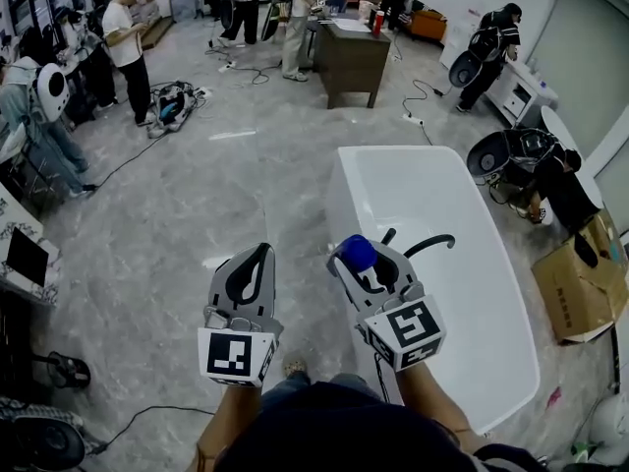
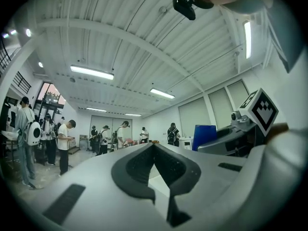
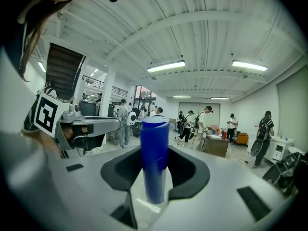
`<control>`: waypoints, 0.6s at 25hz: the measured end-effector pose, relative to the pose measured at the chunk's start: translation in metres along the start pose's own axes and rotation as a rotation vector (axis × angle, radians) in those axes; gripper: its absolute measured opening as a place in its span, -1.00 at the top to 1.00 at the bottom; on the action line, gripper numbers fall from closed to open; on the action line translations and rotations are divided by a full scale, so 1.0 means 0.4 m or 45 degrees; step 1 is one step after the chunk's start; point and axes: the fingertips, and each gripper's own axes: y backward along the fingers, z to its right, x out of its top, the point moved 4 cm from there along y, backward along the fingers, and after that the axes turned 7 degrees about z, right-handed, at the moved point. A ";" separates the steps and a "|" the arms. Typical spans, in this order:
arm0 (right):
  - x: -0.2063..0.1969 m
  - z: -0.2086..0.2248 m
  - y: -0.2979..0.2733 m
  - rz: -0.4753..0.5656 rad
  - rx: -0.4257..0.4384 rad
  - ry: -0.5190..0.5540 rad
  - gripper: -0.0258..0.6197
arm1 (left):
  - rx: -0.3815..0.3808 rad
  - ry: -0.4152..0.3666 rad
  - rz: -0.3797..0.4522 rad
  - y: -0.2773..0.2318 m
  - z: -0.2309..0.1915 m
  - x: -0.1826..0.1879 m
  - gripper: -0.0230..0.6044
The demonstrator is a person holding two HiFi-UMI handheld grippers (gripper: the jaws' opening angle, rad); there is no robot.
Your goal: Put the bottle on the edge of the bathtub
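Head view: right gripper (image 1: 368, 262) is covering most of the bottle (image 1: 359, 252); only the blue top is showing. It is also hiding the near end of the black hose (image 1: 432, 243) and a stretch of the bathtub (image 1: 337, 190) left rim. Bottom edge is cutting off the person's forearms (image 1: 429, 401); right edge is clipping the cardboard box (image 1: 578, 288).

Left gripper view: bottle (image 2: 204, 136) is showing only as a blue block, with its lower part sitting behind the right gripper.

Right gripper view: bottle (image 3: 154, 158) is blurring, so no label is reading. Far people are coming out too small to tell what they are holding.
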 end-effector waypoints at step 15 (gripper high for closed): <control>-0.056 0.214 -0.260 -0.046 -0.130 -0.043 0.41 | -0.058 0.069 -0.080 -0.262 -0.166 -0.136 0.85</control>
